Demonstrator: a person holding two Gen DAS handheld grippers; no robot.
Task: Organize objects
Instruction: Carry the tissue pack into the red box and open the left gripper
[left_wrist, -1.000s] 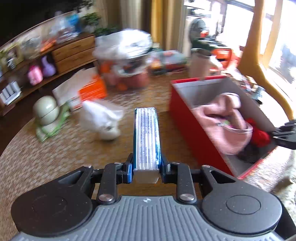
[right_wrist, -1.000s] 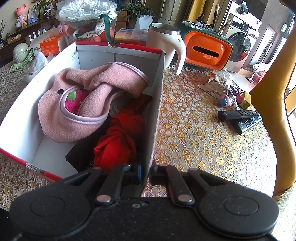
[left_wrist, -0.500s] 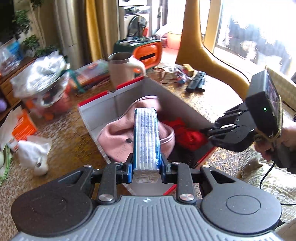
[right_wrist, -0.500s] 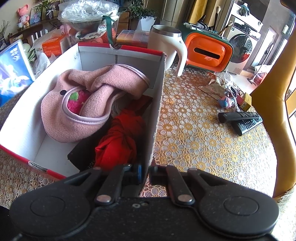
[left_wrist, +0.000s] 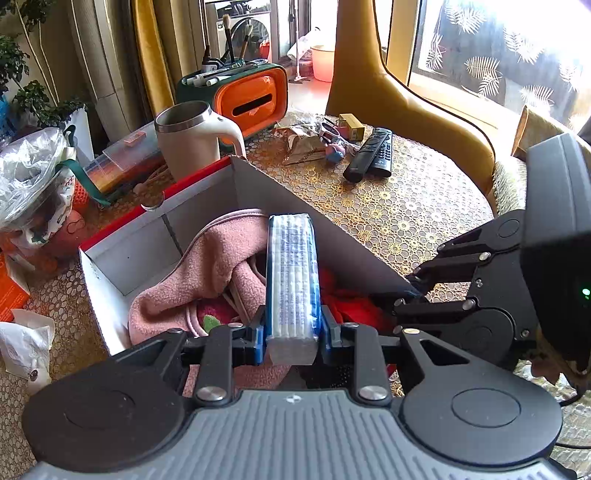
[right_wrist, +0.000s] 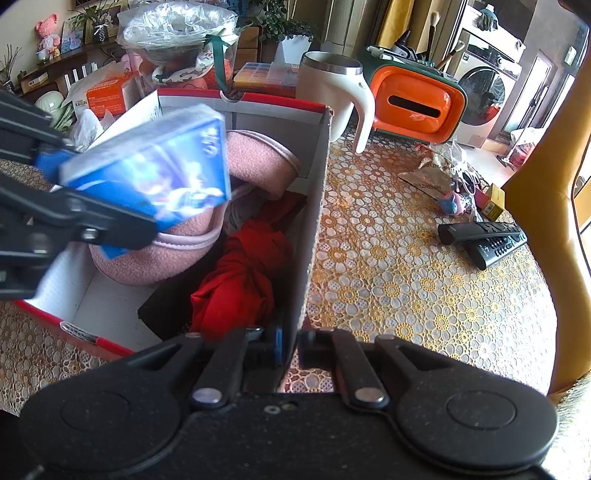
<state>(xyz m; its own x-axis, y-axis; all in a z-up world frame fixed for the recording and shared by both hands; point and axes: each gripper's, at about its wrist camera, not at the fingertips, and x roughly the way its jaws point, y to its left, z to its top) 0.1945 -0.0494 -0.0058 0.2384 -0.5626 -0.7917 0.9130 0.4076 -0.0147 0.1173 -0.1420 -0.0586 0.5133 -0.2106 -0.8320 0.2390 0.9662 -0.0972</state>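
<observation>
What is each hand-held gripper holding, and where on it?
Left hand-held gripper clamps the near end of a blue tissue pack, pads on its flat faces. Right hand-held gripper pinches the box by its near corner wall.

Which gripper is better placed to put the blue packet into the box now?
The left gripper: it already holds the blue packet above the box. The right gripper is shut on the box wall.
</observation>
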